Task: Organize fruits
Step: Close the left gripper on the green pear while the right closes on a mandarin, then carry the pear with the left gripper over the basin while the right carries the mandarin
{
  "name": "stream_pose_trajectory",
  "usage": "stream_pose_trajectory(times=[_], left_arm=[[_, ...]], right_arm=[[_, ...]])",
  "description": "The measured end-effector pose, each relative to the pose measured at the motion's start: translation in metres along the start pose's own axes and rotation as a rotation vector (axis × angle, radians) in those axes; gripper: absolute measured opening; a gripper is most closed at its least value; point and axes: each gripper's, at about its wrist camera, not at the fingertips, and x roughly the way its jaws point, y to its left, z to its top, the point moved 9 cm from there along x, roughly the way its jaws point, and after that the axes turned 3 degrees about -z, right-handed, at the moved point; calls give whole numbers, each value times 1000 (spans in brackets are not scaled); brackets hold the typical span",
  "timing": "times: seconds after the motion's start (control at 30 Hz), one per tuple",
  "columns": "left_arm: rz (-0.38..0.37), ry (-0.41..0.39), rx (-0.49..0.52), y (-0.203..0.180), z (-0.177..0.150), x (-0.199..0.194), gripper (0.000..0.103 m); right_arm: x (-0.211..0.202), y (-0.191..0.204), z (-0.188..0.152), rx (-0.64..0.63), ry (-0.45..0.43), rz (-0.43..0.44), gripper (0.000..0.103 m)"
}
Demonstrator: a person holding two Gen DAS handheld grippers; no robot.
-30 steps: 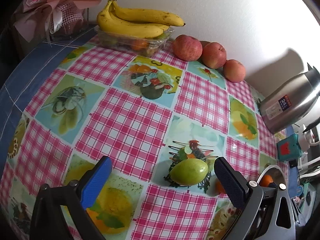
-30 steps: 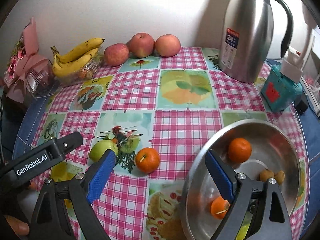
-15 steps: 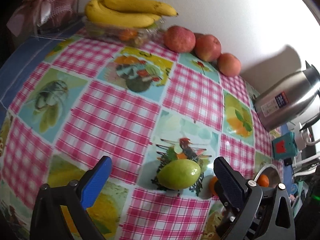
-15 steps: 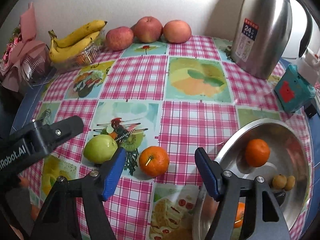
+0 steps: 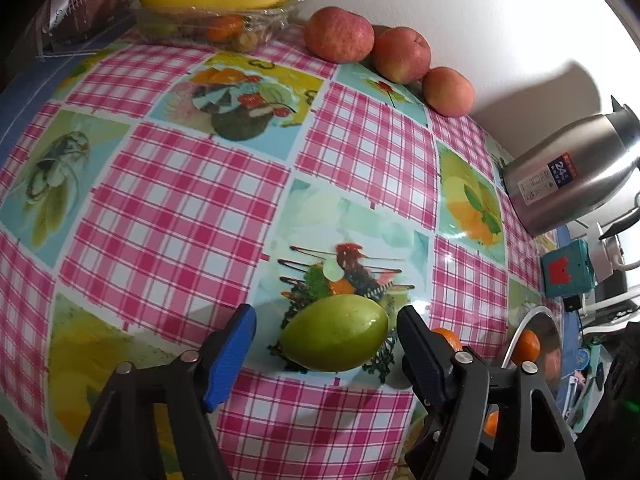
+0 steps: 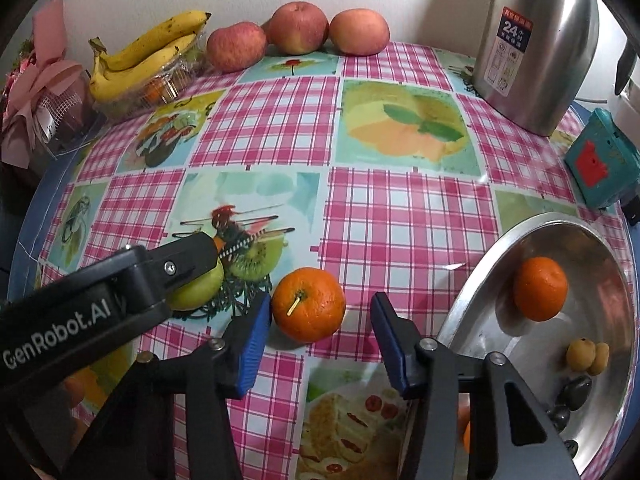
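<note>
A green mango lies on the checked tablecloth. My left gripper is open, its blue pads on either side of the mango, not touching it. In the right wrist view the mango is partly hidden behind the left gripper's finger. An orange lies on the cloth; my right gripper is open around its near side, the left pad very close to it. A steel bowl at the right holds an orange and small fruits.
Three apples line the back wall beside bananas on a plastic box. A steel thermos and a teal box stand at the right. A pink wrapped bundle is at the far left.
Both grippers have moved forward and down. The left now has the mango between its pads, the right has the orange between its pads. Both jaws have narrowed somewhat.
</note>
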Motion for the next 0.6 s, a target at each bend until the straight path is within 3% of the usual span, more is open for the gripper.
stream_pose_trajectory(times=[0.1,0.2,0.6], left_arm=[[-10,8,8,-4,-1,1,56],[-14,10,-6,-4,-2,0,57],[15,14,-35,4,-4,-20,56]], right_arm=[[-1,1,1,0,-6,7,46],[-3,3,2,-6,-12,13,38],[-14,3,1,2,-29,29,37]])
